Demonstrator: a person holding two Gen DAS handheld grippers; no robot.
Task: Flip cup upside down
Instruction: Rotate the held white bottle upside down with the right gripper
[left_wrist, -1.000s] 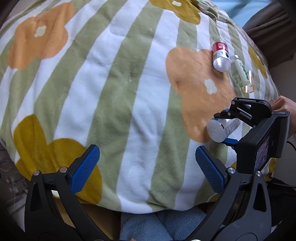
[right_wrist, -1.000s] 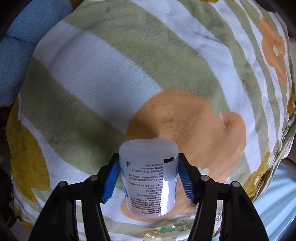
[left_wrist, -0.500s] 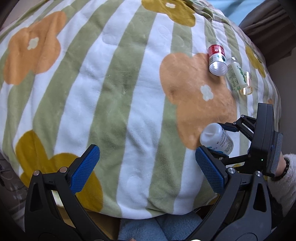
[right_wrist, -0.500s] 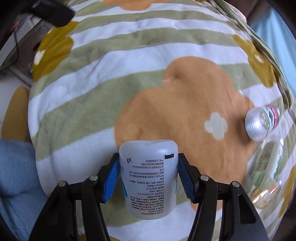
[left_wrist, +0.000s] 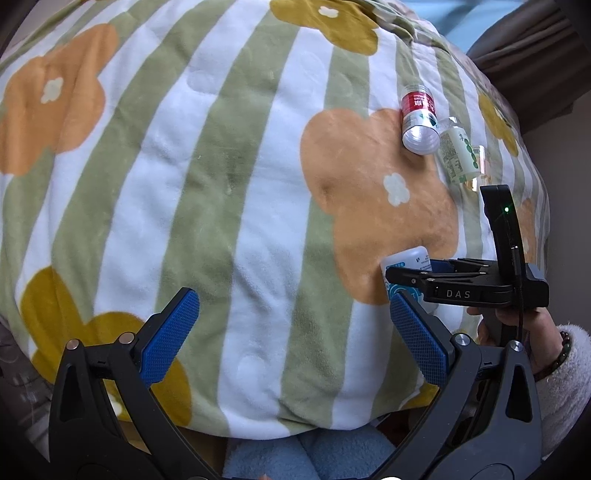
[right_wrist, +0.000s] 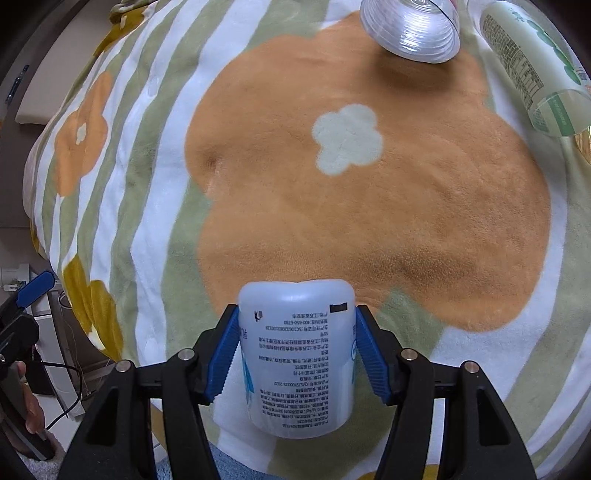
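My right gripper (right_wrist: 297, 354) is shut on a white translucent plastic cup (right_wrist: 295, 354) with printed text that reads upside down, closed end pointing away from the camera. It hangs low over the front edge of the striped flower blanket (right_wrist: 369, 206). In the left wrist view the same cup (left_wrist: 404, 264) shows at the right, held by the right gripper (left_wrist: 417, 273) above the orange flower. My left gripper (left_wrist: 291, 339) is open and empty over the blanket's near edge.
A clear cup with a red label (left_wrist: 419, 118) and a clear cup with a green label (left_wrist: 461, 155) lie on their sides at the far right of the blanket; both also show in the right wrist view (right_wrist: 410, 29) (right_wrist: 535, 70). Blue fleece (left_wrist: 306, 458) lies below.
My right gripper has turned with the cup and come down toward the blanket near the orange flower. The left gripper has stayed open and nearly still.
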